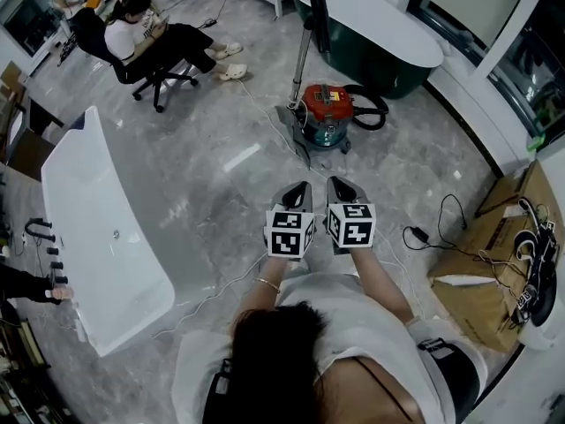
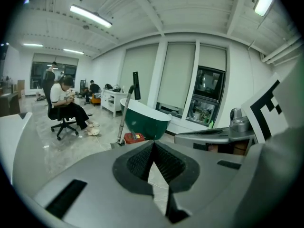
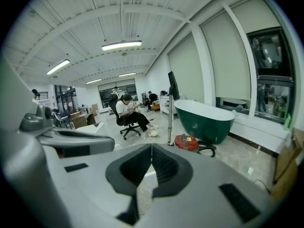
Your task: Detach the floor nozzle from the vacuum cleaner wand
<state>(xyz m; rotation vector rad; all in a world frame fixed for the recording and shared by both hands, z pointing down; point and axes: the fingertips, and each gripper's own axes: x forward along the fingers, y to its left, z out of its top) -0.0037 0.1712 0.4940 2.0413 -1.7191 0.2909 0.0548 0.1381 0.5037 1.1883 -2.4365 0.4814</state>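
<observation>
Grey marbled floor (image 1: 212,175) runs the length of a big open showroom, with strip lights on a white ribbed ceiling and tall blinded windows down one wall. A long white bathtub (image 1: 97,228) sits on the floor off to the person's left. A dark green bathtub (image 1: 371,25) with a white inside stands at the far side by the windows. Further back, someone sits in a black office chair (image 1: 146,69), bent over something in their lap. Flattened cardboard boxes (image 1: 494,254) lie by the right wall, with a black cable (image 1: 433,228) curling across the floor beside them.

The vacuum cleaner (image 1: 325,113), a red and grey canister with a black hose (image 1: 371,111) looped at its side, stands just in front of the green tub. Its wand (image 1: 303,56) rises nearly upright beside the canister, metal below and black at the top. The floor nozzle (image 1: 290,120) sits flat on the floor at the wand's foot and is attached to it.

The person wearing the camera stands well back from the vacuum, both arms held out towards it. The left gripper (image 1: 300,188) and the right gripper (image 1: 341,185) are side by side, almost touching, angled a little downward. Each has its jaws pressed fully together with nothing between them, as both gripper views show: left gripper (image 2: 153,146), right gripper (image 3: 151,148). Neither is anywhere near the nozzle.
</observation>
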